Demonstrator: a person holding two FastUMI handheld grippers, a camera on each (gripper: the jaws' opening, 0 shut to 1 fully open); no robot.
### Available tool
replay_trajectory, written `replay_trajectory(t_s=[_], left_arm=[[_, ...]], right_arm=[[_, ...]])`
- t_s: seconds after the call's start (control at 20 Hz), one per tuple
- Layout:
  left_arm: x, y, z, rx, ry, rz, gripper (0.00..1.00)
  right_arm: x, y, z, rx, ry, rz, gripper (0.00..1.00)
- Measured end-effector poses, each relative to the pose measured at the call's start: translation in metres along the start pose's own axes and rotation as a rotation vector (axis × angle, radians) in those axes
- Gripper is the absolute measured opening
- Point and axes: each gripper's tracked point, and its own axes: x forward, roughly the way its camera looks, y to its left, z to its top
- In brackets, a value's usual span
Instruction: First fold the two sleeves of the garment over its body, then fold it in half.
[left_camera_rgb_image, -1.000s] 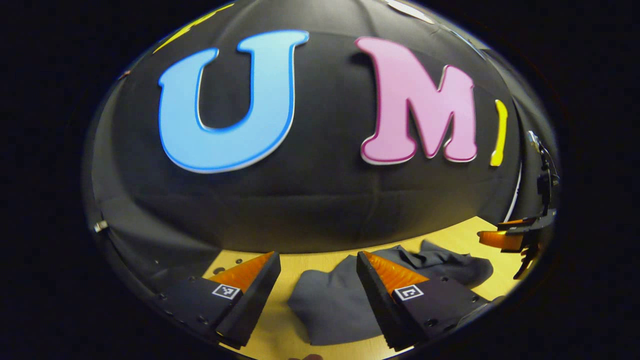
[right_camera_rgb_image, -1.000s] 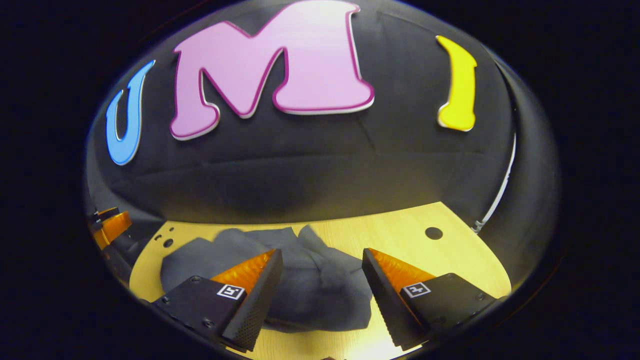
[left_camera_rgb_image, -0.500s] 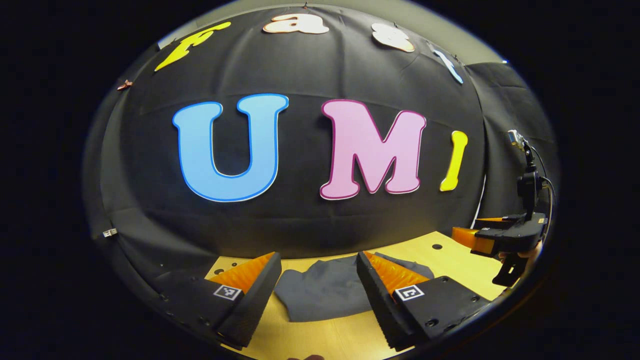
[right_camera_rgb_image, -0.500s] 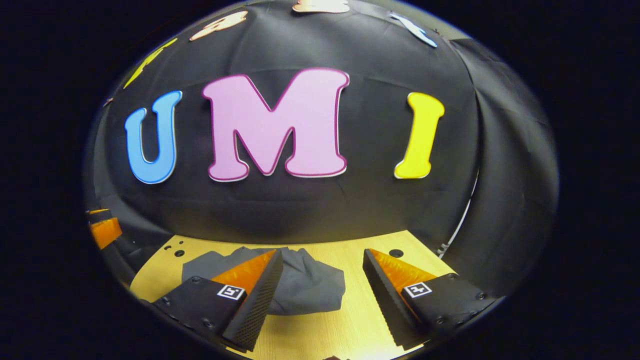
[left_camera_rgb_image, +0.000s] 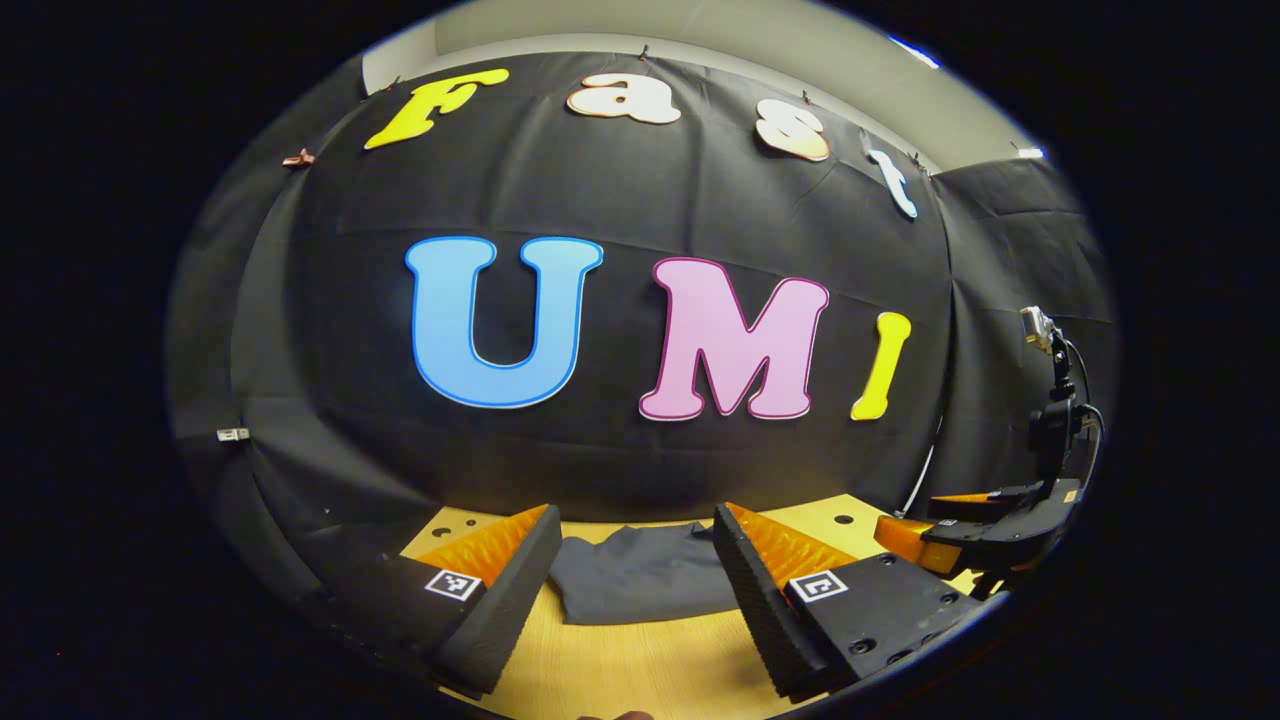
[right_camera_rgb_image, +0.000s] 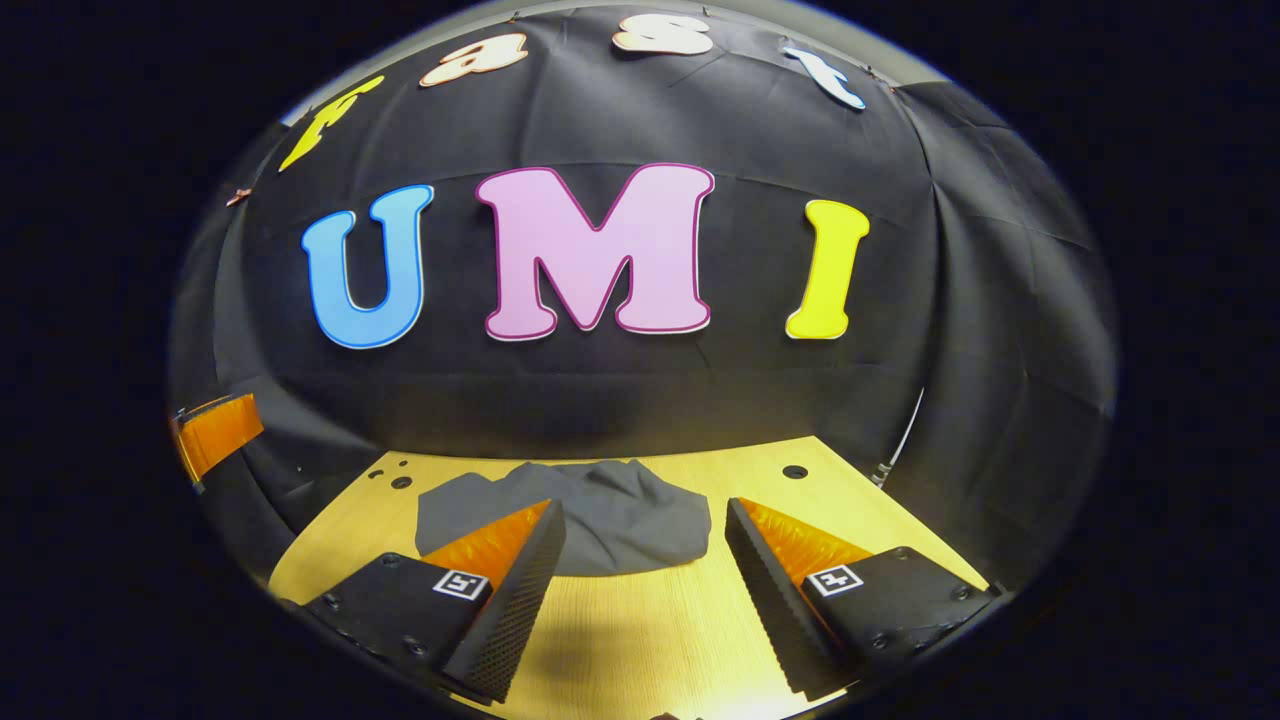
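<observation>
A dark grey garment lies folded into a compact bundle on the wooden table, beyond my fingers. In the left gripper view my left gripper is open, raised above the table, with nothing between its fingers. In the right gripper view the garment rests flat with soft creases toward the table's far side, and my right gripper is open and holds nothing. The right gripper also appears at the right edge of the left gripper view, and one finger of the left gripper at the left edge of the right gripper view.
The wooden table has small round holes near its far corners, one hole on the right. The black cloth wall stands right behind the table's far edge. A cable hangs at the far right corner.
Both grippers have pulled back and up from the garment, which now looks smaller and farther. The garment lies still. Both stayed open.
</observation>
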Motion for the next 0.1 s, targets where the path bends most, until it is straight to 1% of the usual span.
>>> replay_trajectory(t_s=[0.1], left_arm=[[-0.0077, -0.0003, -0.0111, 0.003, 0.013, 0.004, 0.96]], right_arm=[[-0.0105, 0.0079, -0.007, 0.003, 0.014, 0.018, 0.99]])
